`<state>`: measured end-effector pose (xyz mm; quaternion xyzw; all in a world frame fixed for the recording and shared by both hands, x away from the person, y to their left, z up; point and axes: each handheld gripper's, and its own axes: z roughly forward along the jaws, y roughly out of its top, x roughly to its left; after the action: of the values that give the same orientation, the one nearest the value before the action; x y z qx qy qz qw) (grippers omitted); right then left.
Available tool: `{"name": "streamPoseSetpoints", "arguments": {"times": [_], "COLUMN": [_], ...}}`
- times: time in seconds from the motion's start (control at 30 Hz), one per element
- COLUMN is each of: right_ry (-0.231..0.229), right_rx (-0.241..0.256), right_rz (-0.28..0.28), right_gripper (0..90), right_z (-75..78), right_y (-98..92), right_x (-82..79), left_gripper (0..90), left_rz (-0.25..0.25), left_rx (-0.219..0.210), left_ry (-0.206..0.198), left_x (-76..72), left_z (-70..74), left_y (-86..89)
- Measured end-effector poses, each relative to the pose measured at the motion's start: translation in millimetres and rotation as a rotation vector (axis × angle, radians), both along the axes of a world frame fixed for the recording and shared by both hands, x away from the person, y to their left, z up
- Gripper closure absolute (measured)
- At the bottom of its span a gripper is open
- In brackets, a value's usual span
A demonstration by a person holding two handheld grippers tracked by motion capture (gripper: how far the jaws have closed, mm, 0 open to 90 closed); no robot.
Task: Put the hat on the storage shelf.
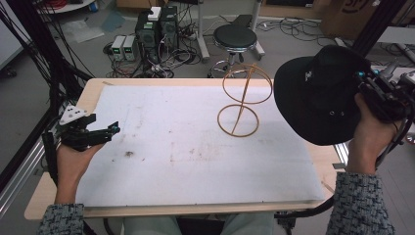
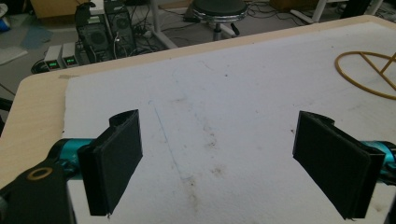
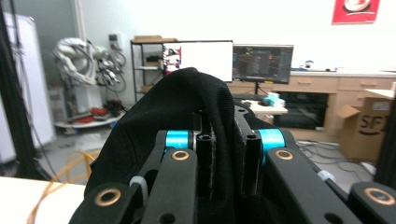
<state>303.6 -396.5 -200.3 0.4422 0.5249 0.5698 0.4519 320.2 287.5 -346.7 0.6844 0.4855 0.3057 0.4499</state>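
Observation:
A black brimmed hat [image 1: 318, 93] hangs in the air at the table's right edge, its brim pinched by my right gripper [image 1: 364, 90]. In the right gripper view the hat [image 3: 187, 107] fabric runs between the two closed jaws of the right gripper [image 3: 223, 154]. A gold wire stand [image 1: 242, 98], made of two rings joined by a rod, sits upright on the white mat [image 1: 171, 142], left of the hat. My left gripper [image 1: 113, 129] rests low at the mat's left edge, open with nothing between its pads [image 2: 116, 161].
The wire stand's base ring [image 2: 369, 74] lies at the far right of the left gripper view. A black round stool [image 1: 235, 36], computer towers [image 1: 156, 27] and loose cables stand on the floor beyond the table's far edge.

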Motion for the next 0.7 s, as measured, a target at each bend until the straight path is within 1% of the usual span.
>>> {"name": "streamPoseSetpoints", "arguments": {"times": [0.13, 0.17, 0.27, 0.3, 0.33, 0.4, 0.5, 0.7], "right_ry": [-0.034, -0.034, -0.052, -0.053, -0.053, -0.055, -0.05, -0.032], "right_rx": [0.076, 0.076, 0.121, 0.128, 0.138, 0.136, 0.15, 0.147], "right_rz": [0.047, 0.047, 0.089, 0.103, 0.125, 0.133, 0.166, 0.217], "right_gripper": [82.6, 82.6, 82.5, 82.6, 82.5, 82.5, 82.5, 82.4], "right_z": [2.4, 2.4, 3.4, 3.9, 4.9, 5.2, 5.6, 2.3], "right_y": [6.4, 6.4, 13.1, 16.6, 25.3, 28.0, 40.3, 65.9], "right_x": [7.4, 7.4, 13.8, 16.1, 22.2, 24.7, 34.2, 53.5], "left_gripper": [16.0, 16.0, 16.0, 16.0, 16.0, 16.0, 16.0, 16.0], "left_rz": [-0.002, -0.001, -0.003, -0.003, -0.003, -0.003, 0.0, 0.0], "left_rx": [0.001, 0.003, 0.002, 0.0, 0.002, 0.001, -0.002, -0.003], "left_ry": [0.003, 0.005, 0.005, 0.005, 0.004, 0.004, 0.004, 0.005], "left_x": [0.3, 0.4, 0.5, 0.5, 0.5, 0.5, 0.8, 0.6], "left_z": [-0.6, -0.6, -0.8, -0.8, -0.6, -0.4, -0.9, -0.7], "left_y": [0.3, 0.4, 0.2, 0.1, 0.3, 0.5, 0.8, 2.1]}}
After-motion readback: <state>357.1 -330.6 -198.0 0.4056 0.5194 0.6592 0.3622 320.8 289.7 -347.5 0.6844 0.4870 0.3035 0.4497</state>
